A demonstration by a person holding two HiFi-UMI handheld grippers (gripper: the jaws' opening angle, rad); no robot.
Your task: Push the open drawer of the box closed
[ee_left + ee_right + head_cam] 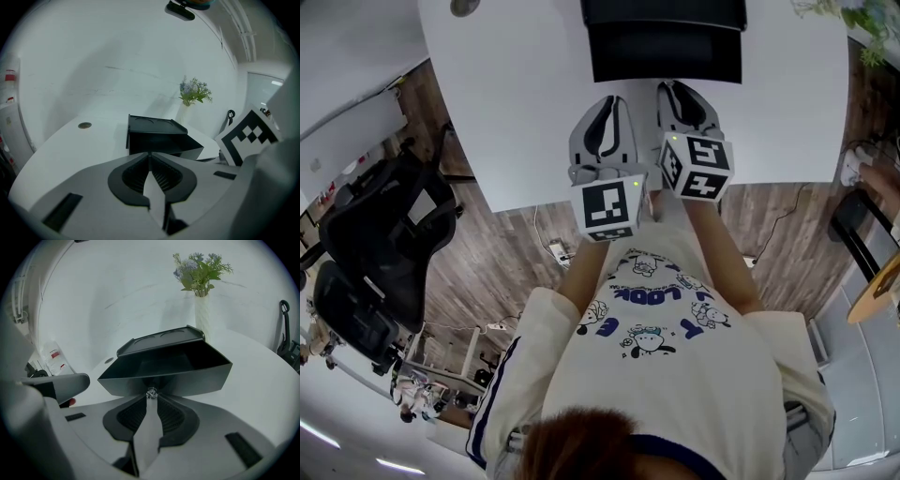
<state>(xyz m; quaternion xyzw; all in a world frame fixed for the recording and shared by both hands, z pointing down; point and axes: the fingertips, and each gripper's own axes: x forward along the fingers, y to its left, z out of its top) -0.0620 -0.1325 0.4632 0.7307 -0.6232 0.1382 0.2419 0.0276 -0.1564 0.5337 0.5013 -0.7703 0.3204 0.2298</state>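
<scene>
Ribbed right claw (151,398) pinches shiny knob (151,393) on matte black drawer (187,376); left claw (149,157) closed.

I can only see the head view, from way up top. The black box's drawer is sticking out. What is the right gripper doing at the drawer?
Observer: The right gripper is pinching a small shiny knob on the front of the drawer. You can't see the knob from above.
Child: Is the other one holding something too?
Observer: No. The left gripper has its jaws pressed together with nothing between them.
</scene>
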